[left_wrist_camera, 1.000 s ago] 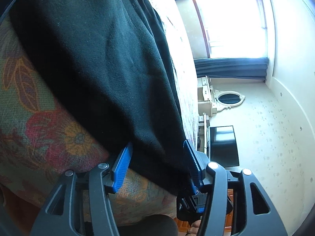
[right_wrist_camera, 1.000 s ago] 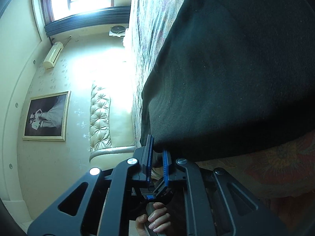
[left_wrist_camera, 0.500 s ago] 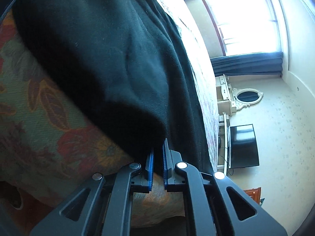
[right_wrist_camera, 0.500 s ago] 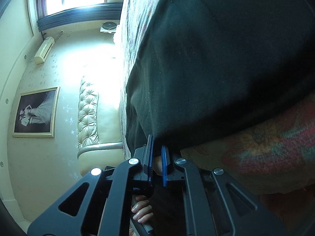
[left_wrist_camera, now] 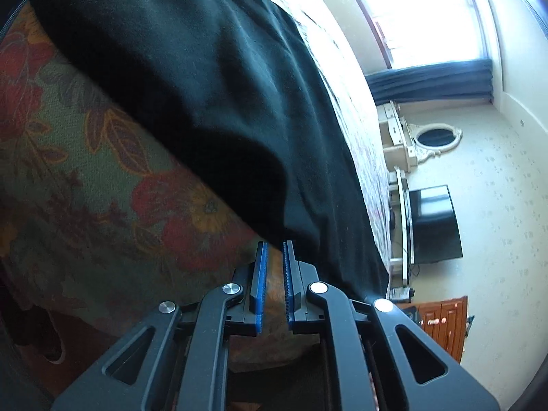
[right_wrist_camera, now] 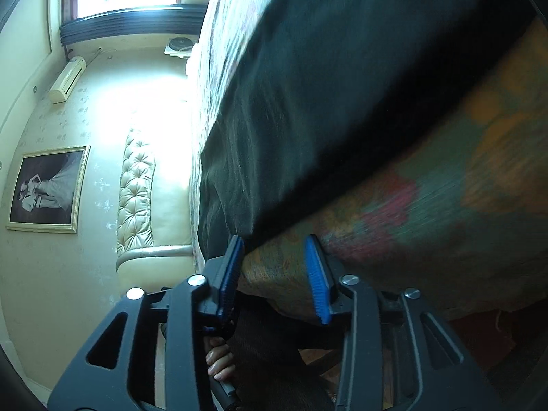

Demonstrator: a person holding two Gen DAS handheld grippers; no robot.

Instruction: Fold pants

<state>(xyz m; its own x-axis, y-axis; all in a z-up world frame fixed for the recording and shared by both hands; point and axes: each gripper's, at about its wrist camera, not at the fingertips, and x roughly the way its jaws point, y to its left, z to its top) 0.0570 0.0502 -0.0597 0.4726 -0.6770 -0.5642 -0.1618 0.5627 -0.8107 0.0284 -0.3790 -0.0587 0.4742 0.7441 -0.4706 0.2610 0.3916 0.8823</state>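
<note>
- Nearest, the left tongs [left_wrist_camera: 274,257] are closed on the near hem of the black pants [left_wrist_camera: 212,78], pinching a corner of cloth at their tips; the blue pads sit almost together.
- Beside that hem, the right tongs [right_wrist_camera: 274,250] are opening; only the bedspread edge shows between the pads, and the pants hem lies against the tip of the left-hand pad, not gripped as far as the blurred view shows.
- Under the pants lies the flowered bedspread [left_wrist_camera: 85,178] of the bed, its edge dropping away just below the hem.
- Judging by this, the cloth already lies doubled with a rounded fold near the hem; I would say at least one more fold and a smoothing are left.
- Beyond the pants: a tufted headboard [right_wrist_camera: 137,188], a framed picture [right_wrist_camera: 48,188], a dark screen [left_wrist_camera: 435,222], an oval mirror [left_wrist_camera: 435,137] and bright windows.
- Nothing lies on the pants themselves.
</note>
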